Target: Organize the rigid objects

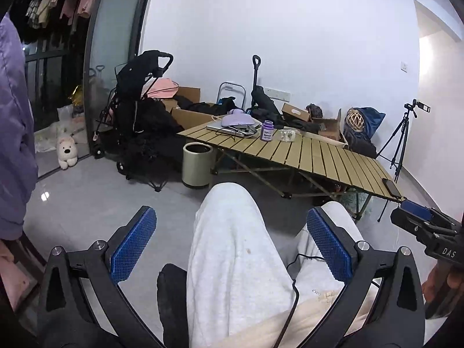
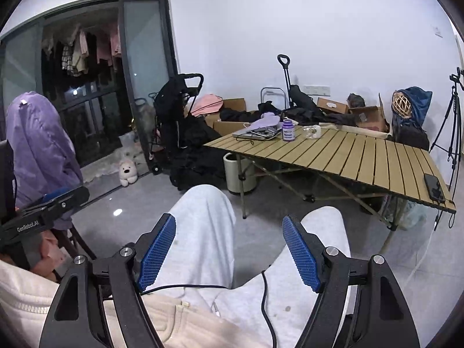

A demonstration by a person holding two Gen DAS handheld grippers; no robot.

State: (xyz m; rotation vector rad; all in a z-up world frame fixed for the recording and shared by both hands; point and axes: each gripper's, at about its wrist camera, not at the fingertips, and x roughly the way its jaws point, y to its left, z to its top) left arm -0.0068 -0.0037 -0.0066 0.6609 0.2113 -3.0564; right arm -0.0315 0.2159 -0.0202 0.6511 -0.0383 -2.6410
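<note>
A purple bottle point(image 1: 266, 130) point(image 2: 288, 129) stands on the far end of the slatted wooden table point(image 1: 333, 156) point(image 2: 362, 156). Beside it lies a clear small jar point(image 1: 286, 135) point(image 2: 312, 132). A laptop with cables and a lilac cloth on it point(image 1: 232, 126) point(image 2: 258, 130) lies at the far corner. A black phone point(image 1: 391, 187) point(image 2: 434, 187) lies near the table's right edge. My left gripper point(image 1: 232, 249) is open and empty, held over my lap, far from the table. My right gripper point(image 2: 229, 252) is also open and empty over my knees.
A cream waste bin point(image 1: 196, 164) point(image 2: 239, 174) stands on the floor by the table. A black stroller point(image 1: 139, 110), cardboard boxes point(image 2: 368, 117), a tripod point(image 1: 403, 133) and a plush toy point(image 1: 67, 152) line the wall. A purple jacket point(image 2: 40, 145) hangs on a chair at left.
</note>
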